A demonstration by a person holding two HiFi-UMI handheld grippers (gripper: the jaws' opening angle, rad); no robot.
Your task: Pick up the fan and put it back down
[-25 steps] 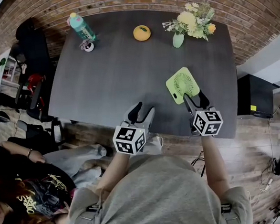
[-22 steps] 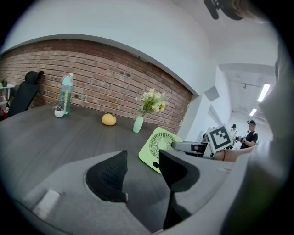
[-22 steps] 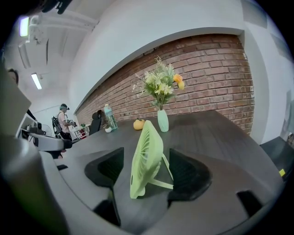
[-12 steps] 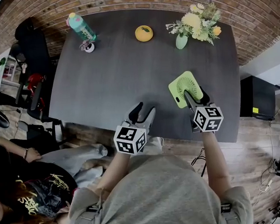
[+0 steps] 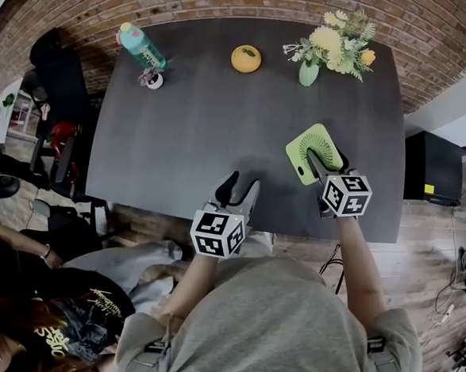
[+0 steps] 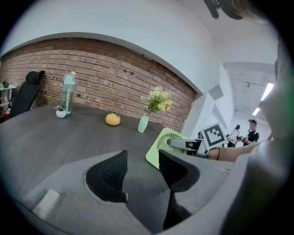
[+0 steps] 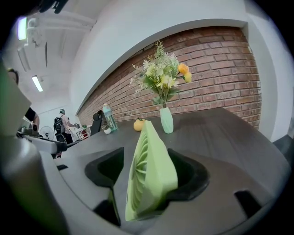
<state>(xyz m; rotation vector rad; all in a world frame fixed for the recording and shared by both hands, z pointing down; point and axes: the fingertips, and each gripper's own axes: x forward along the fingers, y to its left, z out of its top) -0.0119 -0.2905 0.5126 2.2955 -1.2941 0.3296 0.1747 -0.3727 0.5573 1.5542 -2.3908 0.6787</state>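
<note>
Fan (image 7: 151, 170) (square, ribbed green plastic), clamped in right gripper (image 5: 325, 163)

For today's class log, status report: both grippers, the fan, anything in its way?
Left gripper open, empty. Right gripper shut on the flat light-green plastic fan, tilted on edge. Pale green vase of flowers stands well apart, beyond it.

Vase (image 5: 308, 73) behind fan (image 5: 303, 157); orange (image 5: 246, 59) — left.
</note>
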